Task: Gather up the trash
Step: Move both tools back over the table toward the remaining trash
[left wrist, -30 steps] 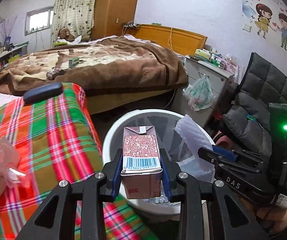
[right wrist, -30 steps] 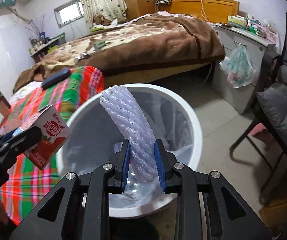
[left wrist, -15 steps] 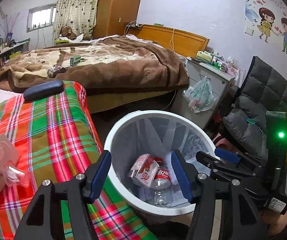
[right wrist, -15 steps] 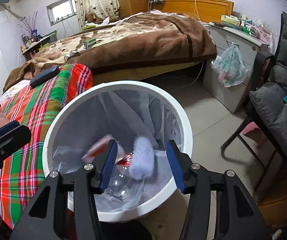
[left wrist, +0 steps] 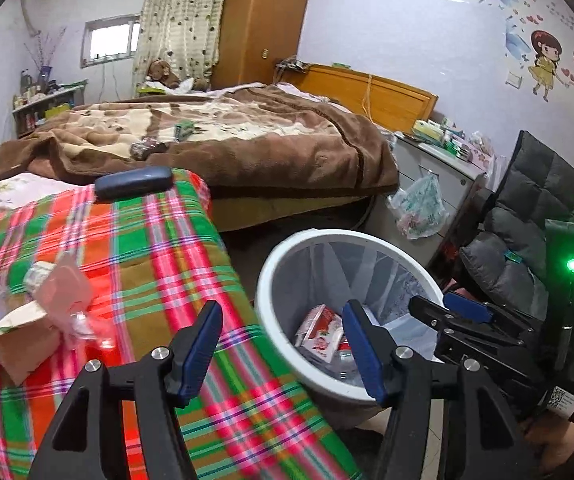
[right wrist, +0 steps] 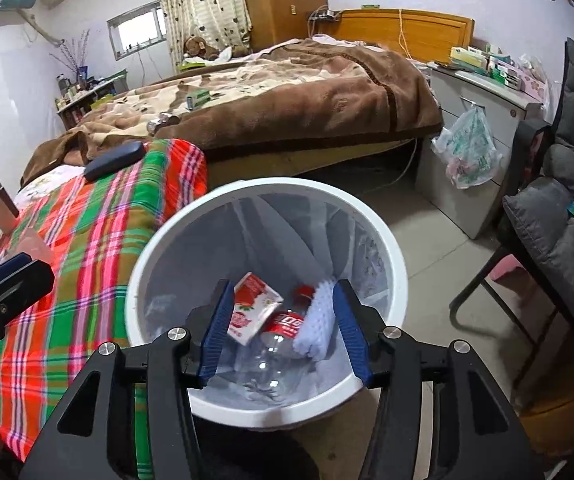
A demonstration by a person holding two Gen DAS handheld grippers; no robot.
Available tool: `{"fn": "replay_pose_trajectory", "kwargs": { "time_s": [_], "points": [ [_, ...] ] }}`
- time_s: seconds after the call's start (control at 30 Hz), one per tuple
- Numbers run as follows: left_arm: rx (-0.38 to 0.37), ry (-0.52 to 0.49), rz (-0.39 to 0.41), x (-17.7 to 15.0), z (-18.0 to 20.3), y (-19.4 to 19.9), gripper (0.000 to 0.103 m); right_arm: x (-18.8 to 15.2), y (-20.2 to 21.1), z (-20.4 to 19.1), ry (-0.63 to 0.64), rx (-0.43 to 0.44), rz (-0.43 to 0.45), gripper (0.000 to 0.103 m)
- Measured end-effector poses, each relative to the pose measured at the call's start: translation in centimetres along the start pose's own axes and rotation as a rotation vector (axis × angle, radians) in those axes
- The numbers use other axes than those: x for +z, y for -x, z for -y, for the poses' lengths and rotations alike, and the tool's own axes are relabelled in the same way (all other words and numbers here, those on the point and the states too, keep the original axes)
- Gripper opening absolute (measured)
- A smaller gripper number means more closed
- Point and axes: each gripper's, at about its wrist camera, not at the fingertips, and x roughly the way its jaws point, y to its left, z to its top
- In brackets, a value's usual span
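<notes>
Both grippers are standing empty over the round white plastic bin lined with a clear bag (right wrist: 383, 240), so the drop looks finished and the collecting step is between items. Inside the bin are lying a red-and-white strawberry milk carton (right wrist: 253, 306), a clear plastic bottle with a red label and cap (right wrist: 283, 326) and a white ribbed foam sleeve (right wrist: 317, 326) — all three touching one another at the bottom.

The right gripper (right wrist: 281, 332) is hanging directly above the bin mouth, angled downward, its blue-padded jaws spread wide with nothing between them. The left gripper (left wrist: 283, 348) is pointing forward and down across the edge of the red-and-green plaid cloth (left wrist: 139, 248) toward the bin's near rim, jaws likewise gaping wide and gripping nothing.

More rubbish appears to be waiting on the plaid cloth to the left: a crumpled pink transparent wrapper (left wrist: 67, 300) lying against a tan cardboard box (left wrist: 19, 340). The next move probably calls for swinging the left gripper over to that pile, lowering onto the wrapper and pinching it gently — thin film will likely slip or bunch unless caught well in.
</notes>
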Motion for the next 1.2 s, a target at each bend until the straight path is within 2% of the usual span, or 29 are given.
{"fn": "replay_pose_trajectory", "kwargs": {
  "time_s": [0.23, 0.77, 0.9, 0.97, 1.2],
  "points": [
    [0.045, 0.04, 0.037, -0.8, -2.9, 2.9, 0.062, -0.2, 0.7, -2.2, 0.022, 0.044, 0.027, 0.053],
    [0.227, 0.188, 0.109, -3.2, -13.1, 9.3, 0.062, -0.8, 1.2, -8.8, 0.123, 0.179, 0.055, 0.053],
    [0.267, 0.219, 0.116, -4.1, -15.6, 10.7, 0.062, -0.9, 0.9, -10.7, 0.148, 0.215, 0.046, 0.054],
    [0.287, 0.234, 0.118, -4.5, -16.8, 11.2, 0.062, -1.1, 0.9, -11.6, 0.161, 0.237, 0.037, 0.059],
    [0.331, 0.283, 0.108, -5.6, -20.9, 12.6, 0.062, -1.2, 0.0, -15.4, 0.237, 0.3, 0.009, 0.059]
  ]
}}
